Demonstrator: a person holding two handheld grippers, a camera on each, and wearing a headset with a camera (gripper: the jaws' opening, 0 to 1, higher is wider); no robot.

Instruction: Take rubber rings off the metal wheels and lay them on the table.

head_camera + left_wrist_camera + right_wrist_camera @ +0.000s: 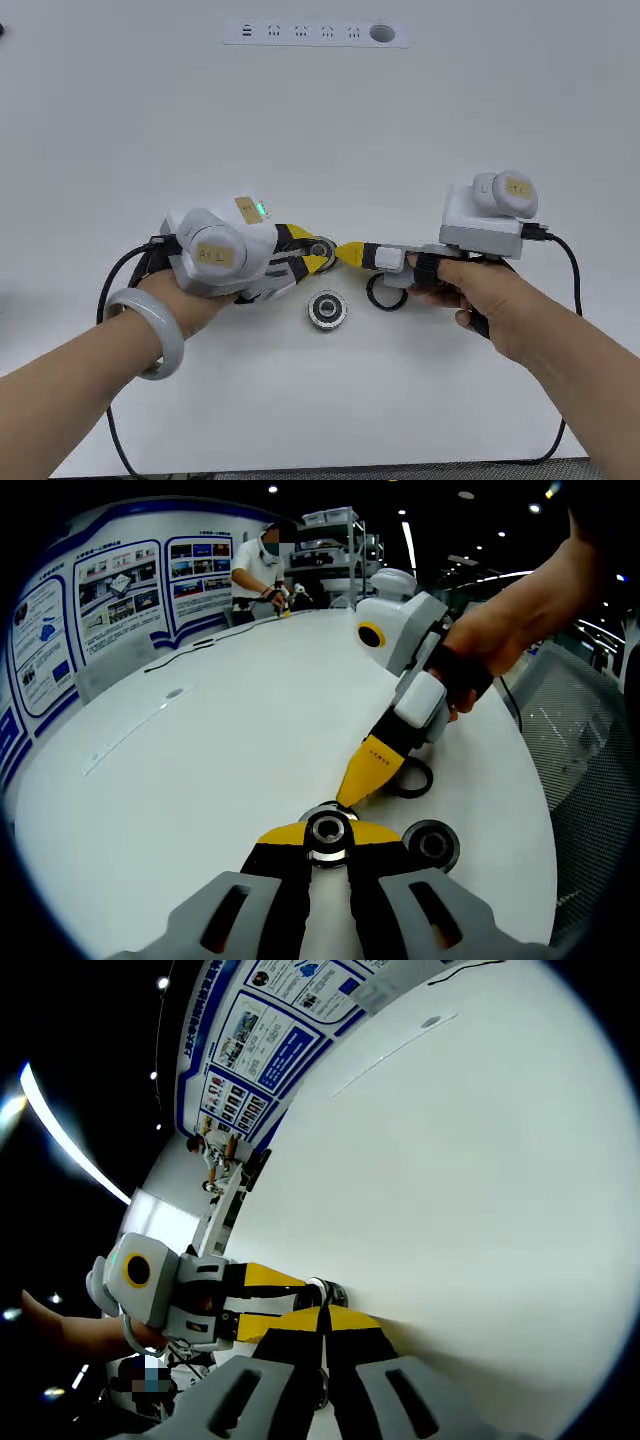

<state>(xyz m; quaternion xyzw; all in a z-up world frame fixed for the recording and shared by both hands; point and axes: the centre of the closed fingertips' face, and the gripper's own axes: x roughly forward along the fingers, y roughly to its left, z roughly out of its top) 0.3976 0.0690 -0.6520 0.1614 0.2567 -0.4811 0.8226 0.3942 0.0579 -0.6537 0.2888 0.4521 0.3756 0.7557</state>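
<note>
The left claw [307,248] is pinching a metal wheel [328,832] between its yellow tips and holds it a little above the worktop [320,140], about the middle of it and closer to the near edge. The right claw [347,253] is pressed together, and its yellow point touches the rim of this same wheel from the other side. I cannot tell if some rubber is caught between its tips.

Just beside, toward the near edge, a second wheel [327,309] lies flat on the worktop with its black rubber ring on it. A loose rubber ring [385,293] lies on the worktop under the right claw, partly hidden by it.

Black cables [112,300] run from both tools toward the near edge. A white power strip [316,31] lies along the far edge.
</note>
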